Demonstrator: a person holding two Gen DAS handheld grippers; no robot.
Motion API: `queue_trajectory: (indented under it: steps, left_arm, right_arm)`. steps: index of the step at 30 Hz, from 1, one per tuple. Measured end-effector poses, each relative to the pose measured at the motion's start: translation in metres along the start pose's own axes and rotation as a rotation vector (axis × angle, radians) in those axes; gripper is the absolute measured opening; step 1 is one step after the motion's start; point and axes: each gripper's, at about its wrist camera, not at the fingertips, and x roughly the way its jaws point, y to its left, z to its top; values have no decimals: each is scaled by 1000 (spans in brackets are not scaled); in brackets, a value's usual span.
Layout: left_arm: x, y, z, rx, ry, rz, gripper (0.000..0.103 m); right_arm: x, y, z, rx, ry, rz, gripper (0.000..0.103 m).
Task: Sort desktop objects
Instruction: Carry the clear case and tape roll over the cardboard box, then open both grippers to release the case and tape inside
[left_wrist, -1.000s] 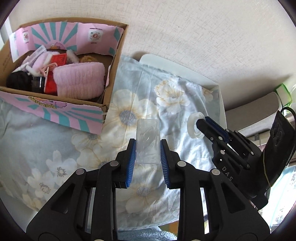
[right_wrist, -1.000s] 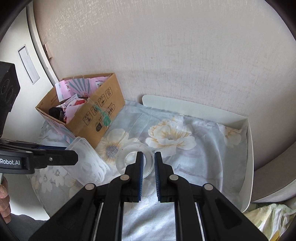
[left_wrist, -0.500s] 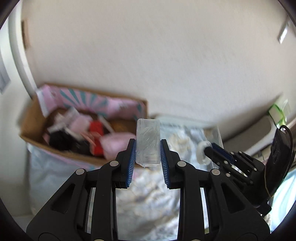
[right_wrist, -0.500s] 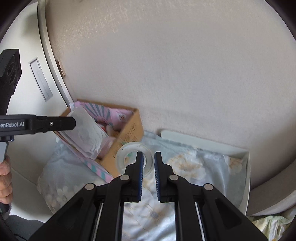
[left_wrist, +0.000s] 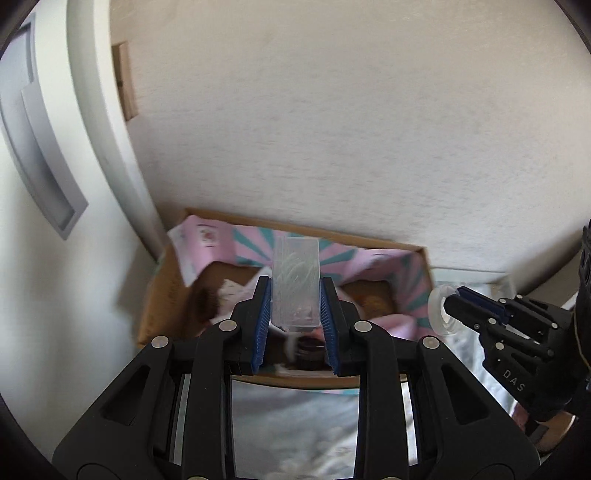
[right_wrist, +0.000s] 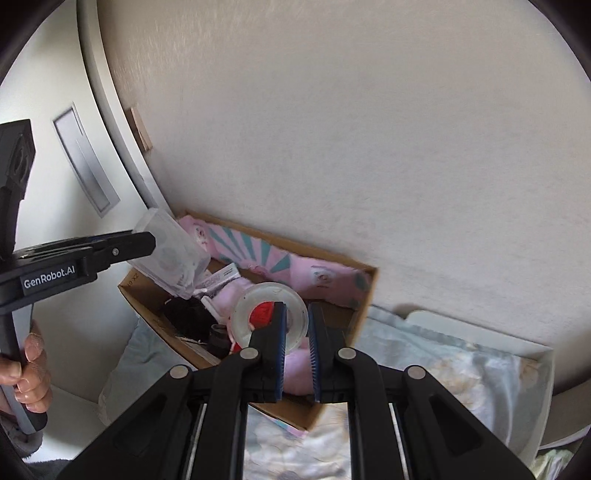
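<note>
While the left tool (left_wrist: 295, 314) clamped a clear rigid plastic box (left_wrist: 295, 284) by its sides, the right tool (right_wrist: 295, 332) pinched a seemingly light, slippery clear tape roll (right_wrist: 271, 314) at its rim.

1. You hold a clear glossy plastic case (left_wrist: 294, 284).
2. Your tape roll (right_wrist: 271, 314) looks translucent and shiny.
3. The box (right_wrist: 354, 295) is matt brown cardboard.
4. The wall (left_wrist: 332, 129) looks rough.

The things inside the cardboard box (left_wrist: 413, 254) look smeared and fuzzy, so most cannot be told apart. The clear case (left_wrist: 295, 284) hides the middle of the box. The flowered cloth (right_wrist: 443, 369) is blurry, and the picture's edge cuts it off.
</note>
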Motion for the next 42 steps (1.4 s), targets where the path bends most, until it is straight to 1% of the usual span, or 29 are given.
queue_trajectory:
  steps: [4, 9, 12, 14, 15, 16, 17, 18, 19, 20, 21, 22, 25, 28, 30, 33, 36, 38, 40, 42]
  left_arm:
    - [20, 25, -6, 17, 26, 41, 23]
    - [44, 45, -14, 21, 80, 44, 23]
    - [55, 50, -16, 35, 93, 33, 23]
    - [60, 49, -14, 57, 104, -6, 25]
    - [62, 47, -13, 73, 116, -38, 35]
    - [62, 45, -11, 90, 122, -49, 62]
    - [61, 43, -9, 110, 116, -38, 80]
    - [57, 40, -7, 135, 92, -18, 103]
    - [52, 39, -6, 151, 59, -5, 102]
    - [47, 38, -5, 162, 30, 0, 102]
    - [44, 37, -4, 169, 13, -2, 102]
    - [42, 37, -2, 169, 11, -7, 102]
    - [41, 39, 4, 138, 29, -21, 102]
    - [38, 44, 6, 91, 25, -39, 102]
    - [34, 48, 7, 65, 24, -48, 102]
    - [27, 52, 10, 43, 14, -47, 102]
    - [20, 51, 13, 40, 18, -43, 102]
    - [16, 49, 16, 47, 39, -63, 102]
    - [9, 44, 17, 55, 41, -71, 102]
    - [-3, 37, 17, 71, 23, -68, 102]
  right_arm:
    - [28, 21, -2, -5, 47, 14, 11]
    - [56, 33, -3, 0, 91, 10, 11]
    - [66, 33, -2, 29, 107, -2, 11]
    - [73, 31, -2, 53, 130, -11, 11]
    - [76, 31, -1, 68, 145, -8, 14]
    - [77, 31, -1, 82, 150, -3, 27]
    - [77, 30, -1, 98, 148, -5, 38]
    - [75, 28, -2, 115, 141, -18, 63]
    - [71, 28, -2, 129, 123, -36, 80]
    - [66, 26, -2, 144, 97, -50, 81]
    - [61, 24, -3, 160, 80, -56, 81]
    - [59, 22, -2, 177, 80, -63, 81]
    - [57, 15, -2, 231, 118, -94, 81]
    - [54, 10, -4, 269, 146, -122, 81]
    - [52, 9, -5, 272, 151, -144, 81]
    - [44, 11, -8, 253, 136, -170, 81]
    - [37, 12, -8, 254, 147, -197, 81]
    - [34, 10, -7, 274, 184, -217, 81]
    - [30, 7, -7, 298, 206, -221, 81]
    - [19, 6, -8, 314, 184, -221, 81]
